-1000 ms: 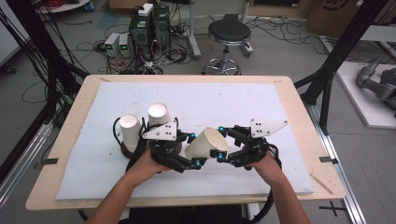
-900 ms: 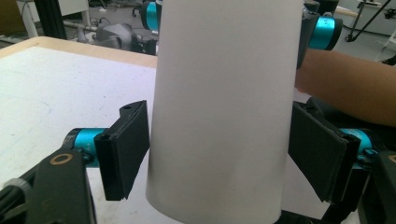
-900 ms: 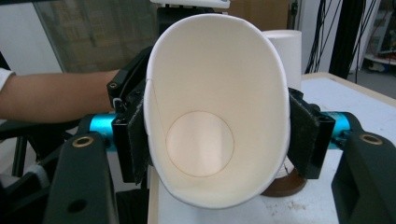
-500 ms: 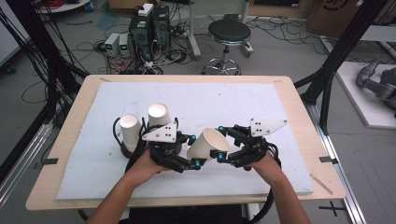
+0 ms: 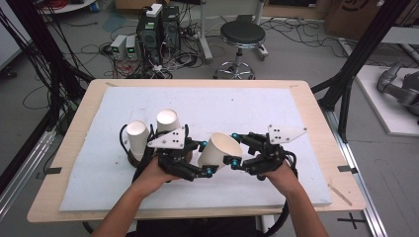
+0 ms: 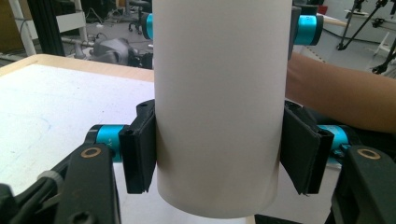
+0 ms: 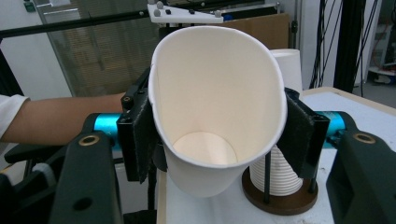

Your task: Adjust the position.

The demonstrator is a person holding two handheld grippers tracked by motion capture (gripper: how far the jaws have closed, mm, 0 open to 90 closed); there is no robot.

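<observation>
Paper cup (image 5: pixel 220 150) now sits clamped in the left gripper (image 5: pixel 205 159), whose jaws just closed; at three o'clock, the right gripper (image 5: pixel 236 149) squeezes its rim, mid-handover.

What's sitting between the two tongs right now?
A white paper cup, held tilted above the table, its rim squeezed oval. The left tongs clamp its lower body and the right tongs its rim end. This shows in the high view.

Two cup stacks (image 5: pixel 150 133) crowd the left tongs (image 5: pixel 203 159); far foam mat (image 5: pixel 232 103) seems clear.
</observation>
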